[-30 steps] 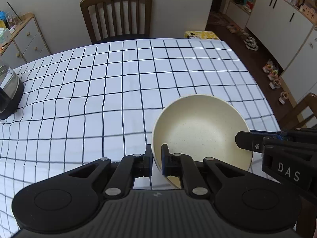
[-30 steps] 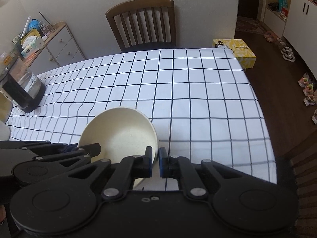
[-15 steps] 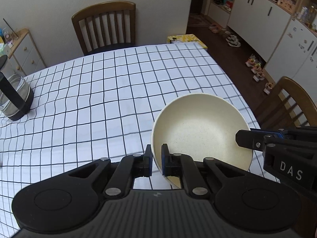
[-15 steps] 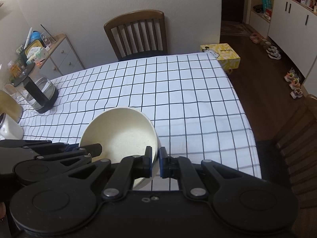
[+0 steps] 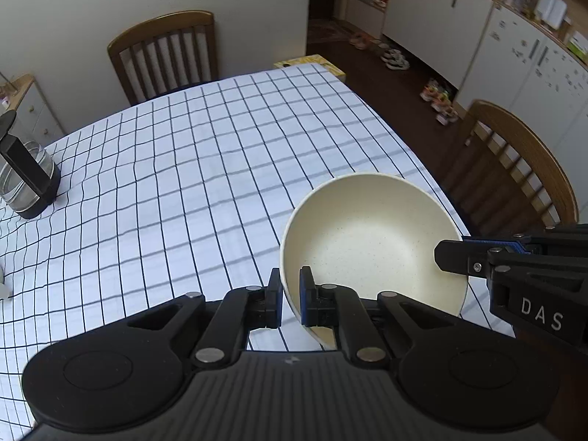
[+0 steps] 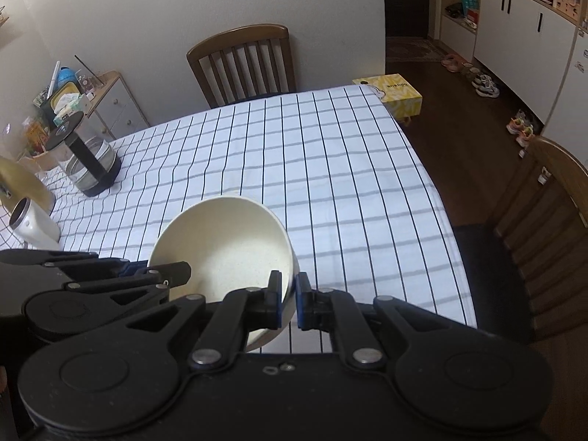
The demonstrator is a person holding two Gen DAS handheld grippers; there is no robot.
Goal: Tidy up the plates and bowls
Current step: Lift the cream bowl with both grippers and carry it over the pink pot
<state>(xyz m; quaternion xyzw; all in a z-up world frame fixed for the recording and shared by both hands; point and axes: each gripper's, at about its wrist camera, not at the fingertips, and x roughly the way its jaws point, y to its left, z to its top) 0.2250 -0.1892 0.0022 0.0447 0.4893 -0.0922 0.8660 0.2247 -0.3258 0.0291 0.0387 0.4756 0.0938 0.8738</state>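
Observation:
A cream speckled bowl (image 5: pixel 371 242) is held in the air above the checked tablecloth (image 5: pixel 191 169), empty inside. My left gripper (image 5: pixel 291 296) is shut on its left rim. My right gripper (image 6: pixel 288 303) is shut on its right rim; it also shows in the left wrist view (image 5: pixel 452 257) as a black arm marked DAS. The bowl shows in the right wrist view (image 6: pixel 220 242) with the left gripper (image 6: pixel 172 270) on its far side.
A glass kettle (image 6: pixel 86 161) stands at the table's left. A white cylinder (image 6: pixel 31 222) and a yellowish plate edge (image 6: pixel 22 183) lie further left. Wooden chairs stand at the far side (image 6: pixel 244 62) and the right (image 6: pixel 551 220). A yellow box (image 6: pixel 391 93) sits beyond the far right corner.
Both grippers have risen with the bowl held between them. The table looks smaller and further below, and more of the room shows.

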